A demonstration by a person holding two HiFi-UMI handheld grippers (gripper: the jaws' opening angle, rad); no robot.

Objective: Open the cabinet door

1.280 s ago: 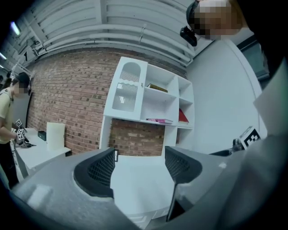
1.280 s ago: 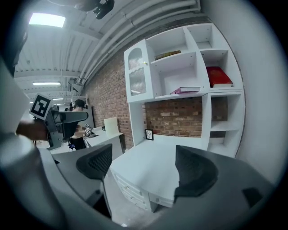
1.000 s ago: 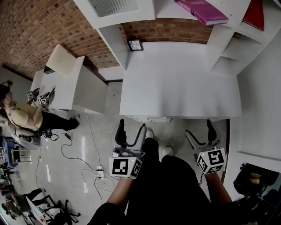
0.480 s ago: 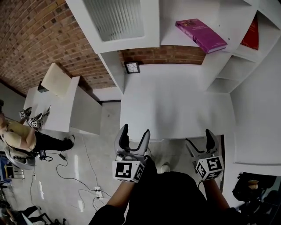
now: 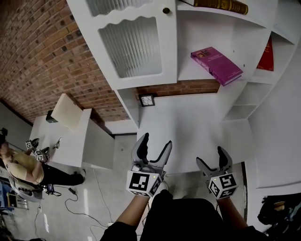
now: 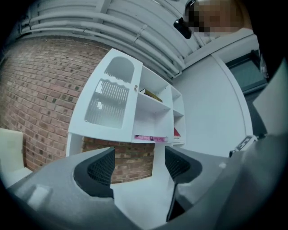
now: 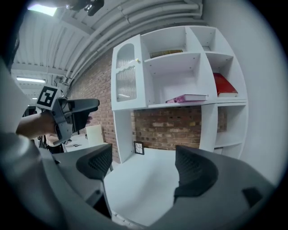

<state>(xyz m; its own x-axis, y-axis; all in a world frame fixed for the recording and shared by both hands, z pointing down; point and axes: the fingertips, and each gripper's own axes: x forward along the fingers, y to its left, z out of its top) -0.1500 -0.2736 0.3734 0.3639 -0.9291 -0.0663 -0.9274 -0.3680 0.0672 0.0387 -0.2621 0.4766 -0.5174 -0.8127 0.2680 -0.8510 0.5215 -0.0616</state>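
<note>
White cabinet door with ribbed glass panel (image 5: 131,44) is seen shut at upper left of the white shelf unit (image 5: 207,33), small dark knob (image 5: 165,10) on its right edge. Left gripper (image 5: 156,141) is held low by the front edge of the white desk top (image 5: 188,117), jaws spread wide, nothing held between them. Right gripper (image 5: 211,157) is held beside it, jaws likewise wide apart and empty. Both are well apart from the door. A magenta book (image 5: 216,66) is laid flat on a shelf right of the door.

No legible text; purple book (image 5: 217,65) cover print, perhaps title, too blurred.
</note>
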